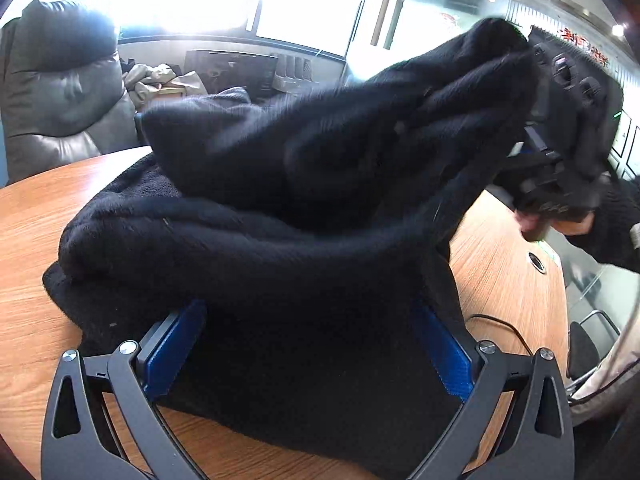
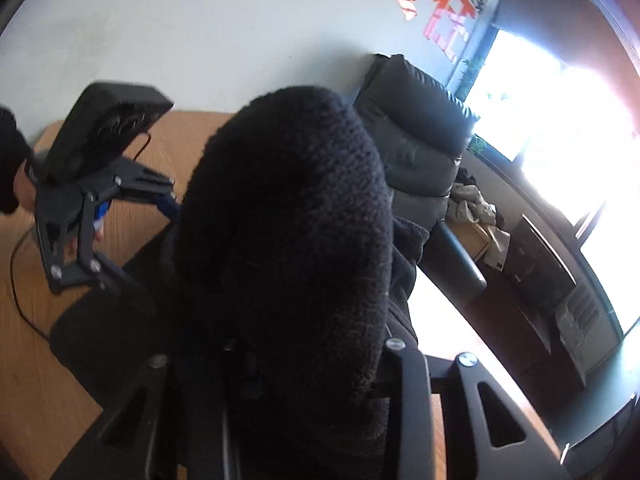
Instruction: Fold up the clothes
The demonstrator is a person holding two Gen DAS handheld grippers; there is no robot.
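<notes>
A black knitted garment (image 1: 280, 216) lies bunched on the wooden table (image 1: 32, 216). My left gripper (image 1: 308, 344) is open, its blue pads (image 1: 176, 348) standing wide on either side of the garment's near edge. My right gripper (image 1: 536, 92) is shut on the far end of the garment and holds it lifted above the table at the right. In the right wrist view the lifted black cloth (image 2: 288, 220) fills the middle and hides the right gripper's fingertips. The left gripper (image 2: 132, 200) shows at the left there, low over the table (image 2: 24, 360).
A grey leather armchair (image 1: 60, 92) stands behind the table at the left. Boxes and clutter (image 1: 224, 68) sit below the bright windows. A black cable (image 1: 504, 326) and a cable hole (image 1: 536, 261) are on the table's right side. A chair (image 1: 588, 344) stands past the right edge.
</notes>
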